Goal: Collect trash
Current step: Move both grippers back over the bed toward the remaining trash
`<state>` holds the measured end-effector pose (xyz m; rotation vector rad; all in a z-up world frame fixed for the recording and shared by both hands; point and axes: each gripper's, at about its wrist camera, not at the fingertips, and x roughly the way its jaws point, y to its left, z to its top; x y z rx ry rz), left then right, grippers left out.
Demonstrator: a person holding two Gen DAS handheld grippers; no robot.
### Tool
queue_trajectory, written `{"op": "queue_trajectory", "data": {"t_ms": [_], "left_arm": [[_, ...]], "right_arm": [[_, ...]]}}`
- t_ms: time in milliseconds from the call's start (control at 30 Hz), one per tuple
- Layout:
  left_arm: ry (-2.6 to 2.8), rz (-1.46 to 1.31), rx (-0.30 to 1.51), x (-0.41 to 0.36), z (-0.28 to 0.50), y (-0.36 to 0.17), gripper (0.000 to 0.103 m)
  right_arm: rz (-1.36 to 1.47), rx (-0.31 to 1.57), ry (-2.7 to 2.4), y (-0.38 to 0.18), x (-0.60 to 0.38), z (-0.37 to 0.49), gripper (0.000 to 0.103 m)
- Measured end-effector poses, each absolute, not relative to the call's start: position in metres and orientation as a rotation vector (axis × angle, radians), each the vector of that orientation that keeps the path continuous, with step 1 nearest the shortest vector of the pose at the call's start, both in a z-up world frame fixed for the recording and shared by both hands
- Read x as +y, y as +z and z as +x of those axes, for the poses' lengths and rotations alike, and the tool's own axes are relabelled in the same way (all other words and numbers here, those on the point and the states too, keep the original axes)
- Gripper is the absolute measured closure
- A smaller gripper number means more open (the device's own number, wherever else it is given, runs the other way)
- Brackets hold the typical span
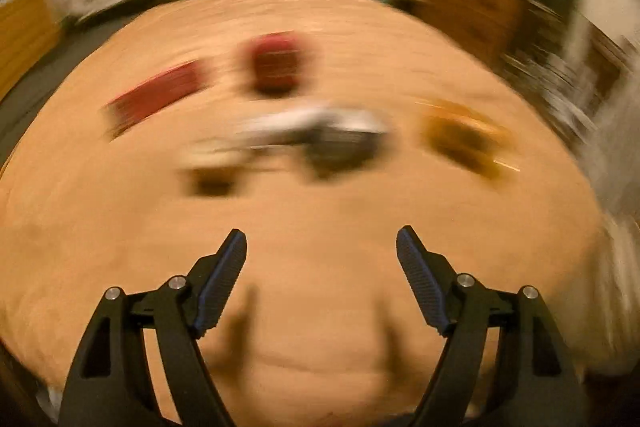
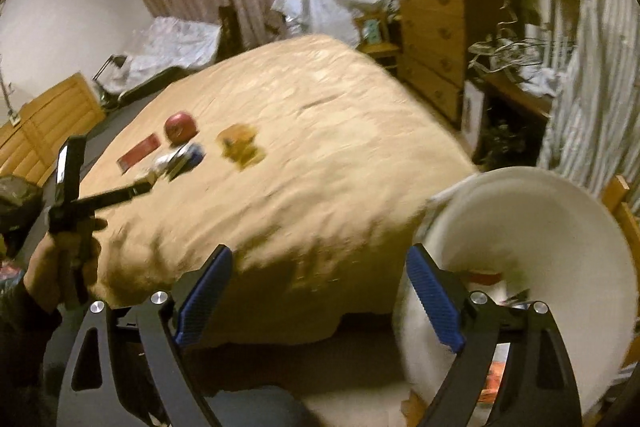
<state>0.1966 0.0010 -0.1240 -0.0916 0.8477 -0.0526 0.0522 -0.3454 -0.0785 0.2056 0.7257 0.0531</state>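
The trash is seen lying in a loose cluster on the bed (image 2: 320,131), toward its far left part. Five pieces can be counted, though blur makes the count uncertain: a flat red packet (image 2: 138,151), a round red item (image 2: 181,127), a silver-and-blue wrapper (image 2: 182,159), a yellow-brown wrapper (image 2: 240,146), and, in the left wrist view only, a small dark scrap (image 1: 214,183) just before the wrapper. The pieces are set near one another, some perhaps touching; that cannot be told.

A white bin (image 2: 532,267) is seen beside the bed's near right corner, and something red and orange is glimpsed inside it, so some collecting is judged already done. The five pieces on the bed are judged to be what is left.

The left gripper (image 1: 321,247) is held wide apart and empty above the bedcover, short of the cluster; in the right wrist view it (image 2: 120,193) is seen reaching toward the wrappers. The right gripper (image 2: 320,263) is also spread wide with nothing between its fingers, held off the bed's near edge, close to the bin.
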Motion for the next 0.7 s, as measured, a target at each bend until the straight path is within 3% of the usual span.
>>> {"op": "queue_trajectory", "data": {"t_ms": [167, 467, 567, 633, 700], "left_arm": [[0.079, -0.215, 0.899, 0.065, 0.223, -0.149, 0.023], [0.095, -0.125, 0.771, 0.063, 0.224, -0.123, 0.022], [0.096, -0.115, 0.742, 0.071, 0.226, -0.118, 0.022], [0.096, -0.142, 0.742, 0.078, 0.227, -0.12, 0.022], [0.093, -0.154, 0.751, 0.082, 0.227, -0.123, 0.022]], "right_arm": [[0.183, 0.763, 0.115, -0.091, -0.308, 0.08, 0.014], [0.229, 0.811, 0.258, -0.104, -0.26, 0.125, 0.014], [0.357, 0.825, 0.381, -0.112, -0.241, 0.162, 0.027], [0.382, 0.838, 0.424, -0.118, -0.223, 0.186, 0.045], [0.403, 0.86, 0.469, -0.127, -0.193, 0.221, 0.049]]}}
